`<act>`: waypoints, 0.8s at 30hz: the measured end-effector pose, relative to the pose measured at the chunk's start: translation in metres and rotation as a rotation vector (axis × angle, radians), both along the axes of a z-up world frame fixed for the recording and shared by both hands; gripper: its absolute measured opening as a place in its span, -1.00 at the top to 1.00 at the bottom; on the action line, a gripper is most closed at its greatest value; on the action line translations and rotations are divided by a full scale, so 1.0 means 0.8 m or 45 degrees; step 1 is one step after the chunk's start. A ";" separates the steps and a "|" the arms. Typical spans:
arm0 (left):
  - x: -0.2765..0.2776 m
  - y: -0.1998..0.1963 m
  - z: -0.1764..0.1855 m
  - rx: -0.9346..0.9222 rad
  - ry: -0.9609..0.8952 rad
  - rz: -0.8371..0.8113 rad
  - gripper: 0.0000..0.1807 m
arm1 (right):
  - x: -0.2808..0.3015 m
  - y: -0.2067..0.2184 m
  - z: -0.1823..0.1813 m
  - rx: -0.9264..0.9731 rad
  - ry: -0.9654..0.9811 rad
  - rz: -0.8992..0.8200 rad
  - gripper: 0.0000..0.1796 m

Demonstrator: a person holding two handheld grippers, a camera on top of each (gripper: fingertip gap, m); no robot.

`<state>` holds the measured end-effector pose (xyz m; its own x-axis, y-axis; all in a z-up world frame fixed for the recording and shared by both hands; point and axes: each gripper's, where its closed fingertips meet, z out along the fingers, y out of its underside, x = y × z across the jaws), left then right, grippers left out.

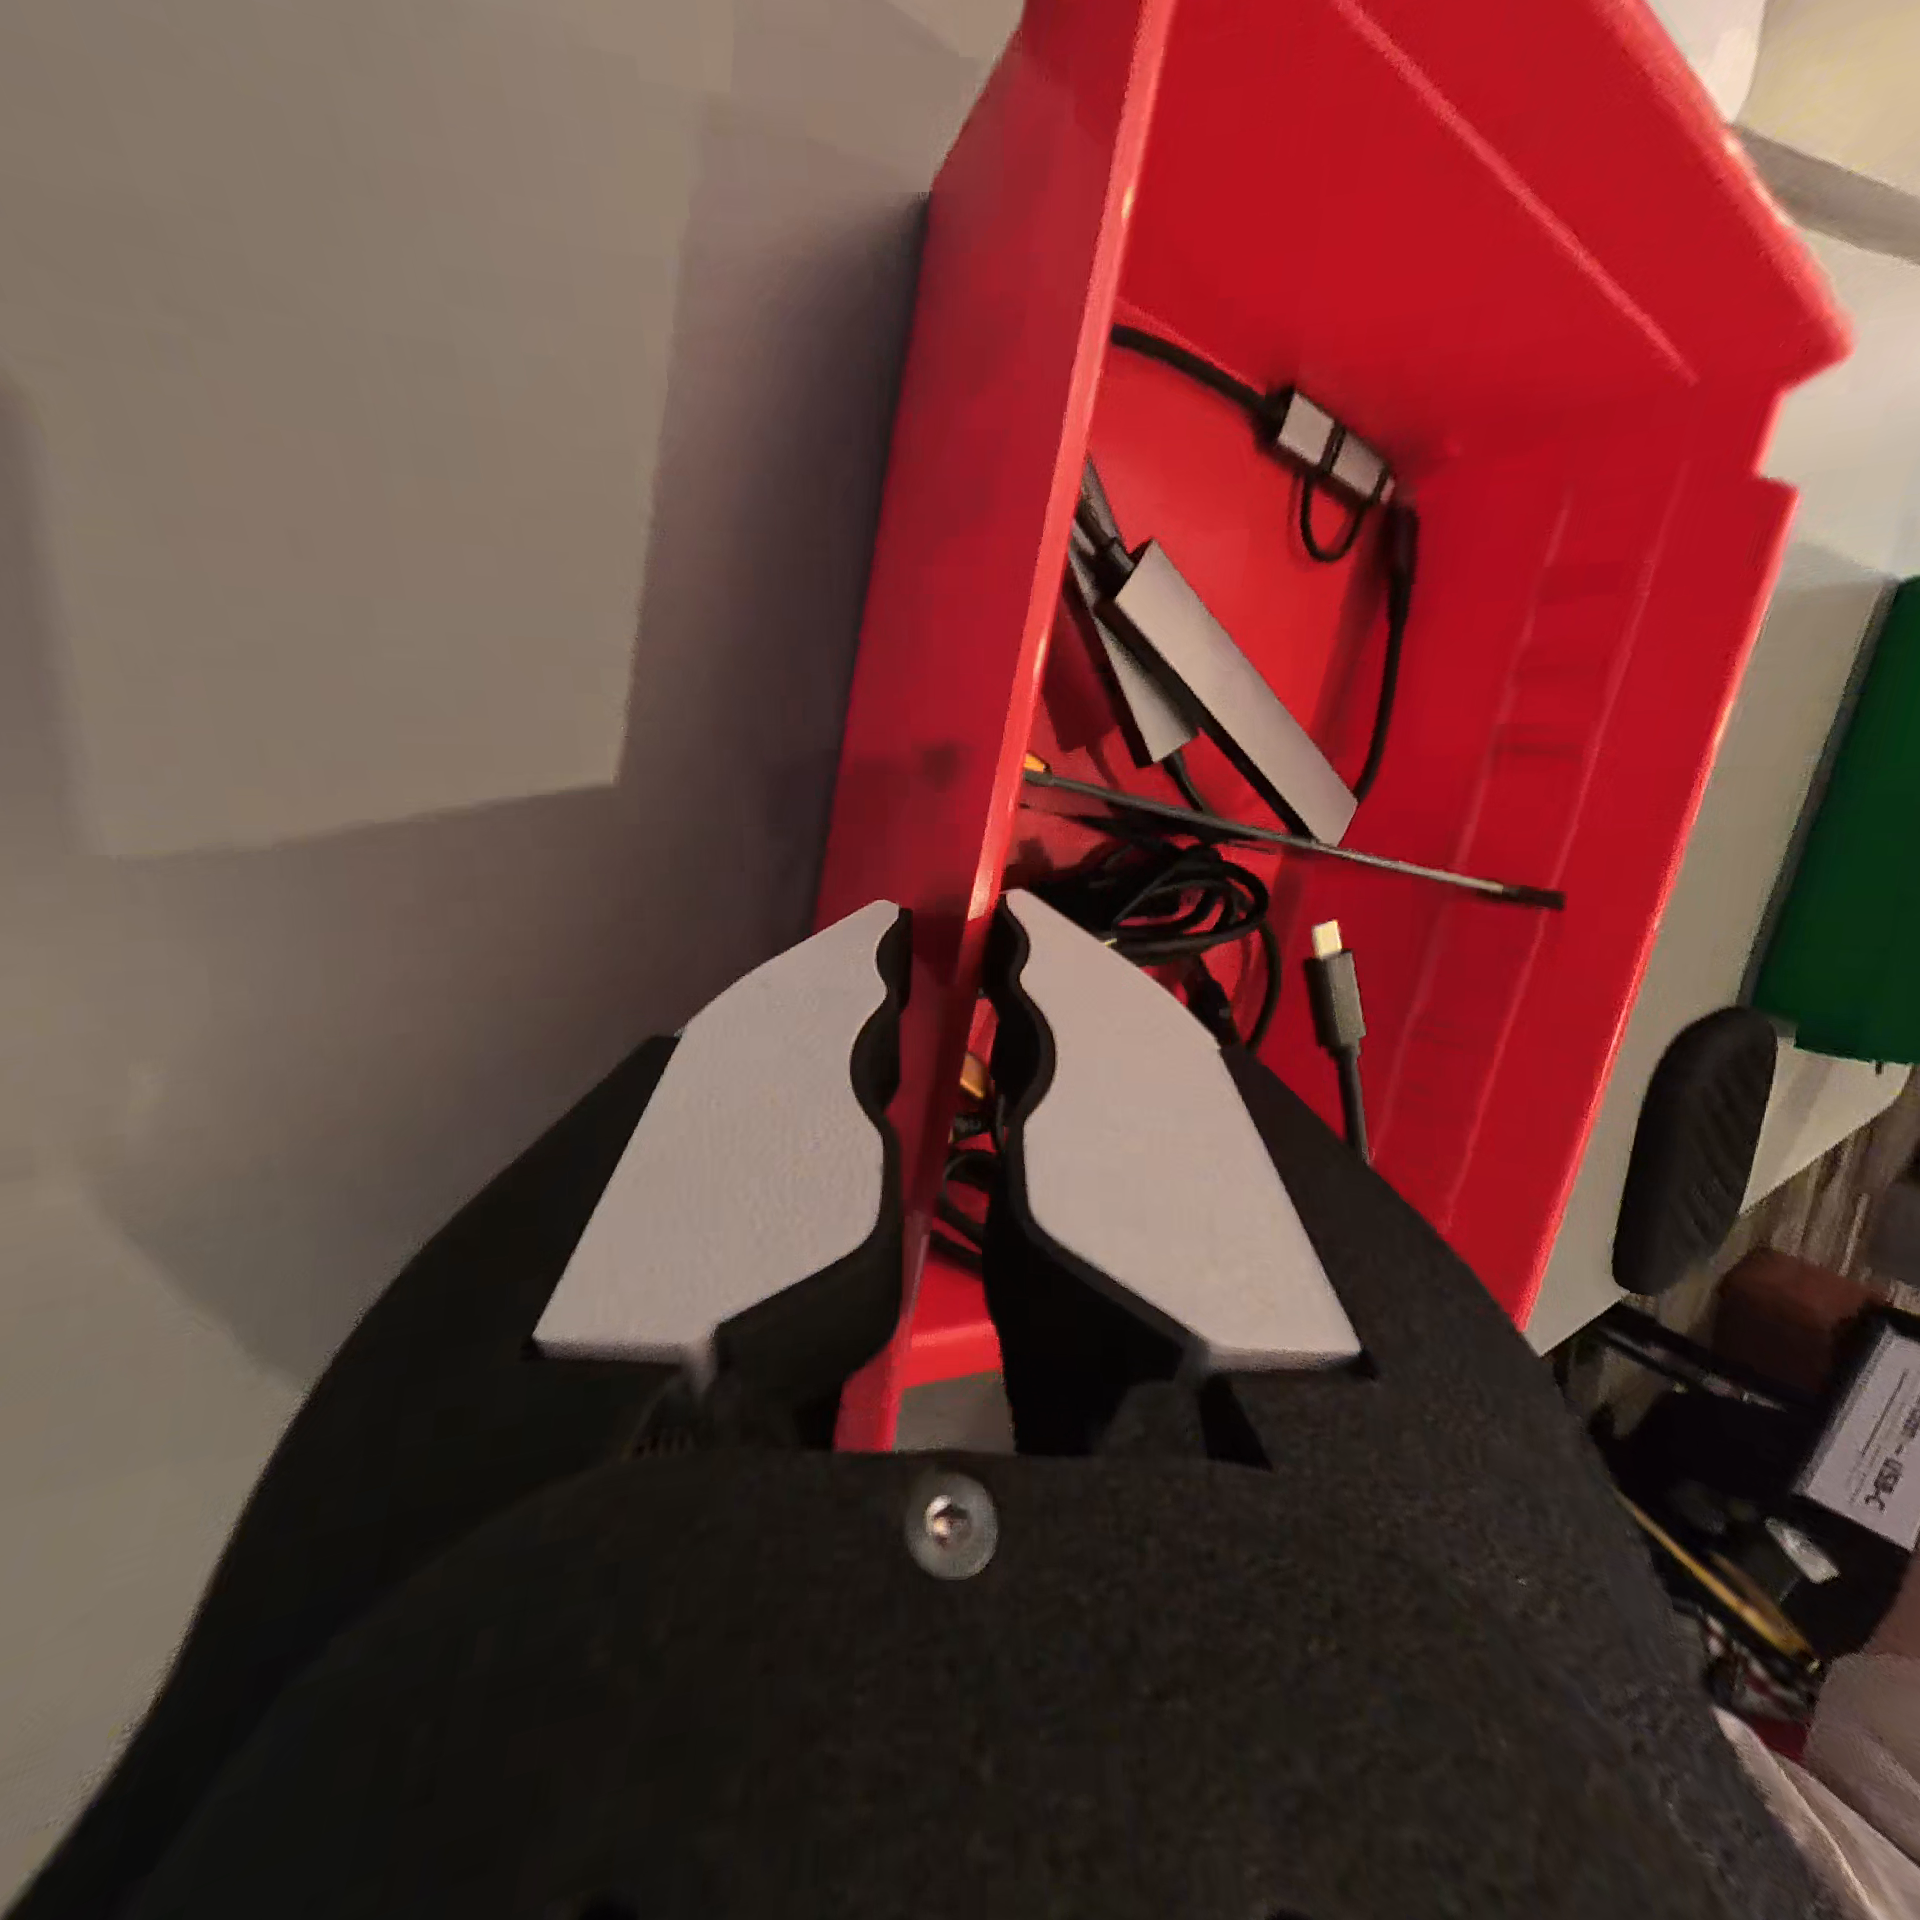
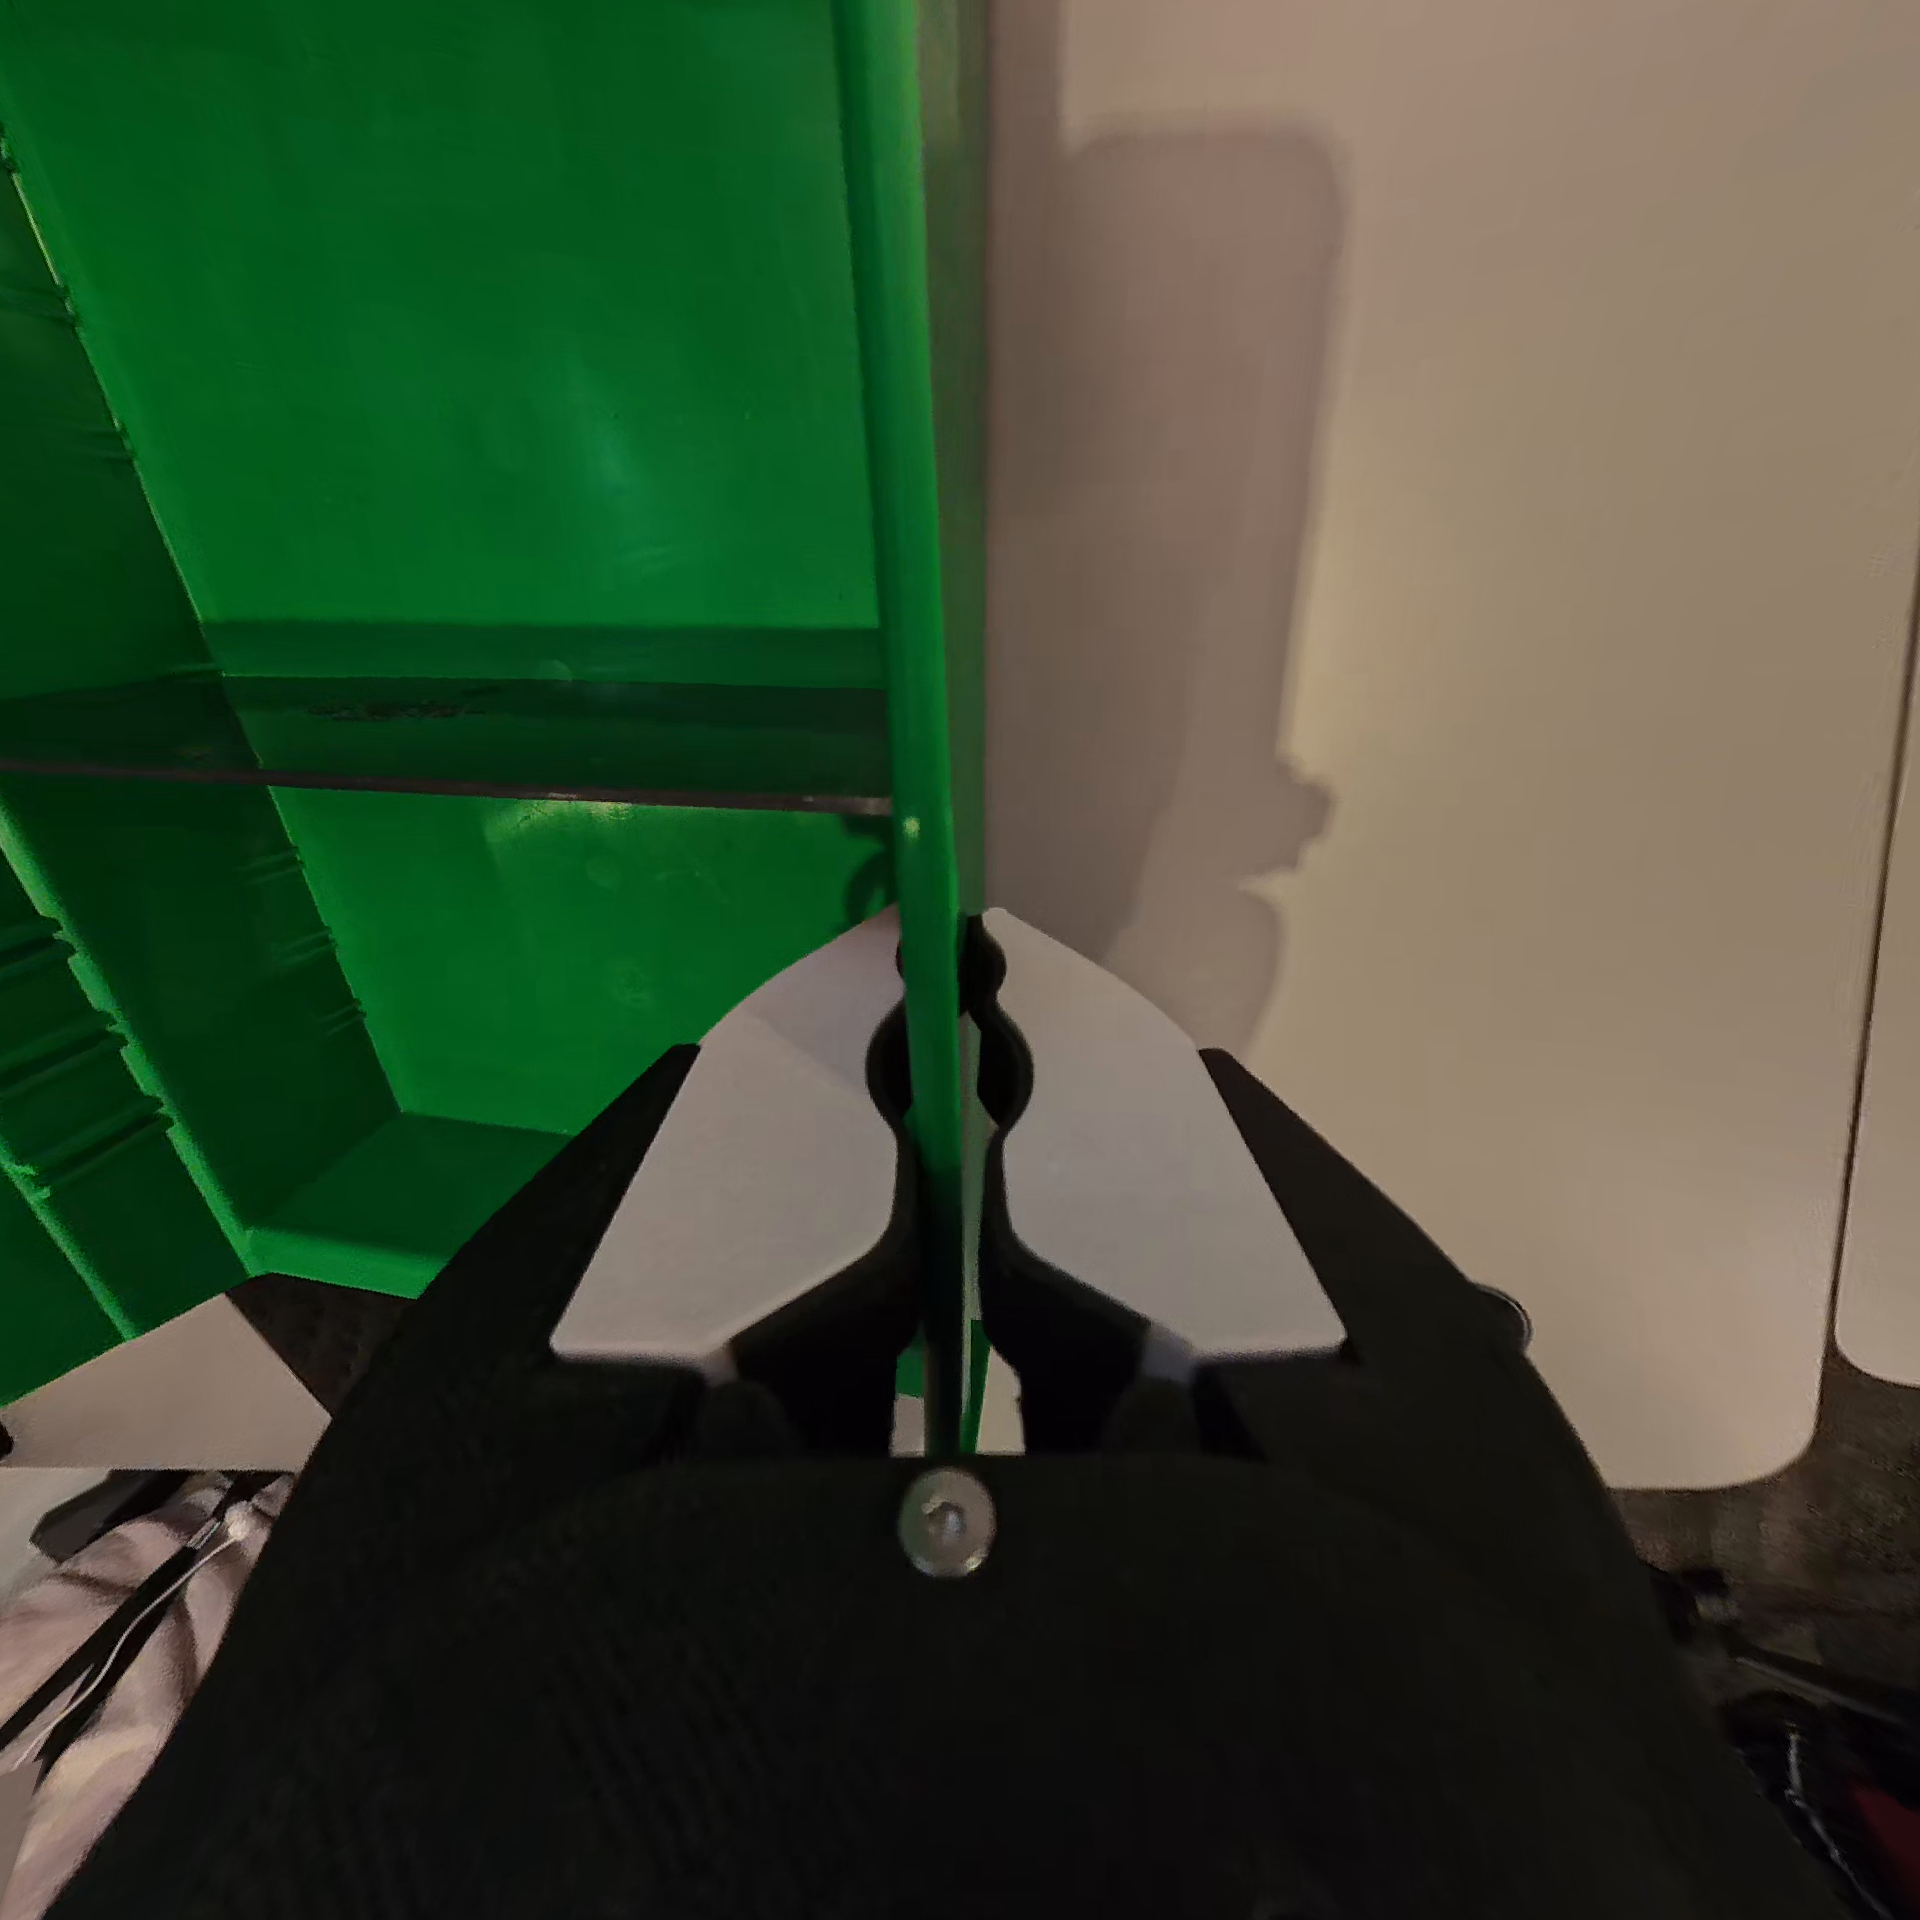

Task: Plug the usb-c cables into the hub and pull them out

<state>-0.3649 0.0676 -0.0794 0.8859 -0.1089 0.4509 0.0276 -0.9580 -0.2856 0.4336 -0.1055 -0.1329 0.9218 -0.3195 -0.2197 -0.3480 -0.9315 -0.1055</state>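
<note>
My left gripper is shut on the side wall of a red bin standing on a white table. Inside the bin lie a grey hub, a smaller grey adapter, a coil of black cables and a loose black usb-c plug. A thin black divider crosses the bin. My right gripper is shut on the right side wall of a green bin, whose inside shows nothing but a dark divider strip.
The white table extends left of the red bin and also shows right of the green bin. The green bin shows at the right edge of the left wrist view. A black chair armrest and floor clutter lie below the table edge. The left gripper's tips are roughly 80 centimeters from the right gripper's.
</note>
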 end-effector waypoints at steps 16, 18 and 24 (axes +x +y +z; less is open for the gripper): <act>0.007 0.009 -0.002 -0.014 -0.185 0.079 0.81 | -0.105 0.080 0.000 0.006 -0.036 0.232 0.93; 0.012 0.018 -0.002 0.011 -0.246 0.077 0.79 | -0.113 0.083 0.000 0.000 -0.040 0.238 0.93; 0.024 0.034 -0.003 0.039 -0.355 0.070 0.75 | -0.119 0.085 0.000 -0.004 -0.033 0.201 0.93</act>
